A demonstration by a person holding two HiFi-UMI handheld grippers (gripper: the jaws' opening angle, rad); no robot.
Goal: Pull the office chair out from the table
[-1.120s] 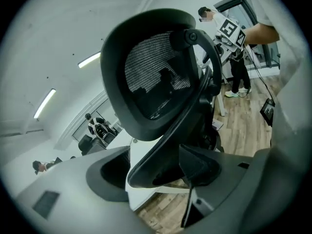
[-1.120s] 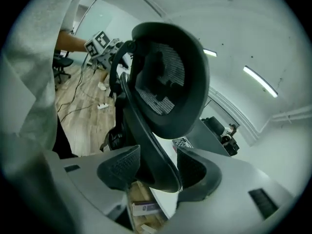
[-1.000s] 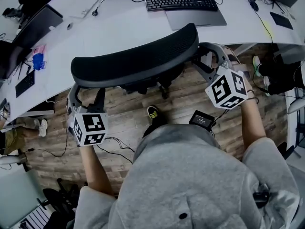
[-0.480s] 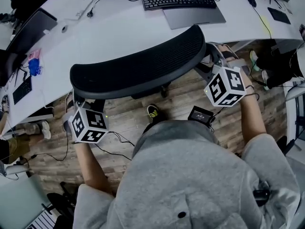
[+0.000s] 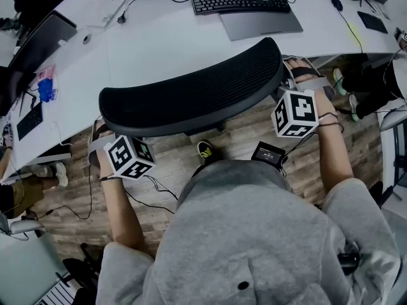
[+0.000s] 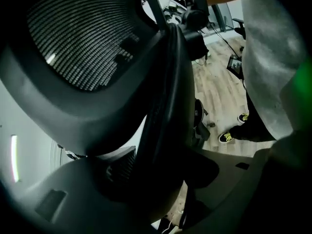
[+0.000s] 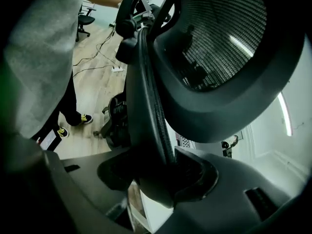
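Roughly, the office chair (image 5: 191, 97) backrest spans left-right, seat facing the table (image 5: 159, 43).

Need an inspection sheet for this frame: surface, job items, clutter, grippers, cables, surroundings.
surface: white curved table, top in use.
job's things: chair, its mesh back at the table's edge, not yet pulled clear.
clutter: keyboard, closed laptop and a small blue item on the table.
grippers: left gripper, jaws have just been closing, pads on the left edge of the chair's back; right gripper clamped on its right edge.
cables: loose cable on the floor behind the chair.
surroundings: wood floor; black box lying beside the person's shoe.
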